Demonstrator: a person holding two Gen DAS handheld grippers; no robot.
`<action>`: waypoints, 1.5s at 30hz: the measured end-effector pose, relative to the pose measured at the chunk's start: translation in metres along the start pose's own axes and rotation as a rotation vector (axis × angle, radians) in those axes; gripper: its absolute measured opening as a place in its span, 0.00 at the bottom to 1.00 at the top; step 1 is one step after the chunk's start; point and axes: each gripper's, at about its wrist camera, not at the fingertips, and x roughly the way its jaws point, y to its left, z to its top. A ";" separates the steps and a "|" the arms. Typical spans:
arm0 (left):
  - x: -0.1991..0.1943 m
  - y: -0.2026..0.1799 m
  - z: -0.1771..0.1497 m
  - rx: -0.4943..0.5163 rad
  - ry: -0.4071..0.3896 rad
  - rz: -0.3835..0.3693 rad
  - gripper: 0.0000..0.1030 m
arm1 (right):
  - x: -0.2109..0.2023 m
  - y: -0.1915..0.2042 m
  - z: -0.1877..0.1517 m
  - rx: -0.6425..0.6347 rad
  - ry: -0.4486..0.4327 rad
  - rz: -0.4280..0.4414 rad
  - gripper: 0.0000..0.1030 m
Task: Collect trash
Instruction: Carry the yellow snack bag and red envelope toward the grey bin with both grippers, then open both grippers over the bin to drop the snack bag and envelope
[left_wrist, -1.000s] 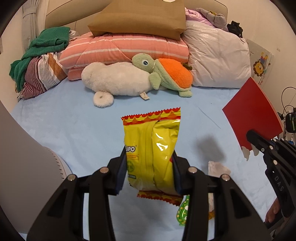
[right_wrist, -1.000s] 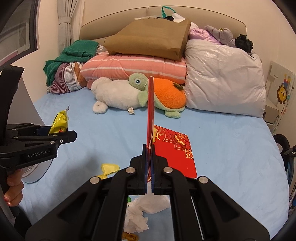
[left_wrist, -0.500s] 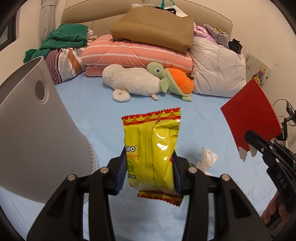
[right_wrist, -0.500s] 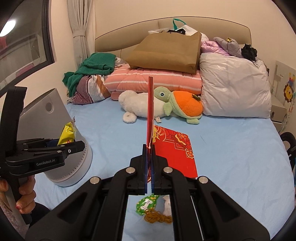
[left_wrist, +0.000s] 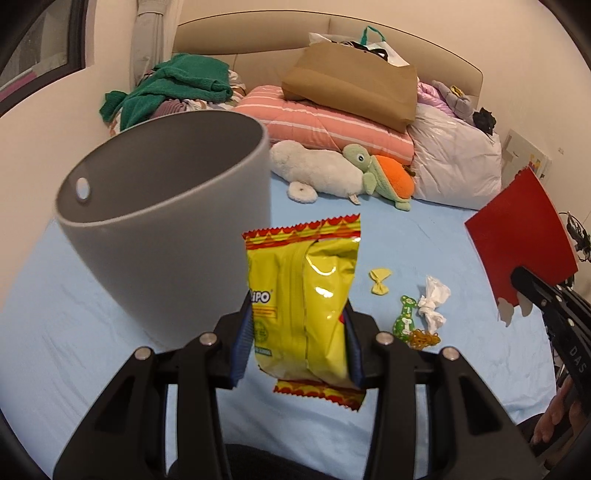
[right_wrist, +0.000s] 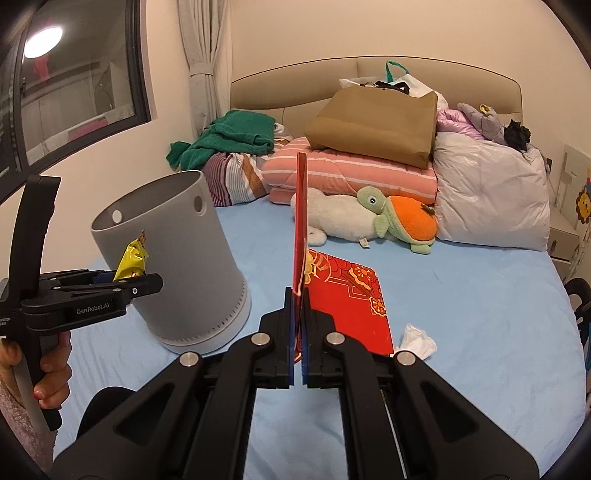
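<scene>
We hold our left tongs squeezed on a shiny yellow snack bag with red zigzag ends. The two blue pads press the bag's sides near its bottom, and the bag stands up tall between them, up in the air over the light blue bed sheet. Just to the left of the bag is the tall grey round bin with small holes near its rim. The bin stands on the bed, and its open top is near the top of the bag. From the right wrist view we see the same bag sticking up out of the left tongs, right in front of the bin's wall. Our right tongs are shut tight on a flat red paper envelope. It stands straight up on its thin edge between the pads, which are almost touching. Behind it a second red envelope with gold patterns lies flat on the bed. A crumpled white tissue lies just beside that one. In the left wrist view more small trash lies on the sheet to the right of the bag: a yellow candy wrapper twisted like a bow, a small green wrapper with white spots, a little pile of orange rubber bands and the white tissue.
</scene>
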 end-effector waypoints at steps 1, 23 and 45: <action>-0.006 0.006 0.000 -0.005 -0.008 0.006 0.41 | -0.003 0.006 0.001 -0.003 -0.001 0.010 0.02; -0.123 0.153 0.052 -0.073 -0.160 0.129 0.41 | 0.005 0.146 0.110 -0.108 -0.057 0.327 0.02; -0.070 0.164 0.146 0.018 -0.135 0.082 0.43 | 0.107 0.189 0.185 -0.138 0.007 0.419 0.02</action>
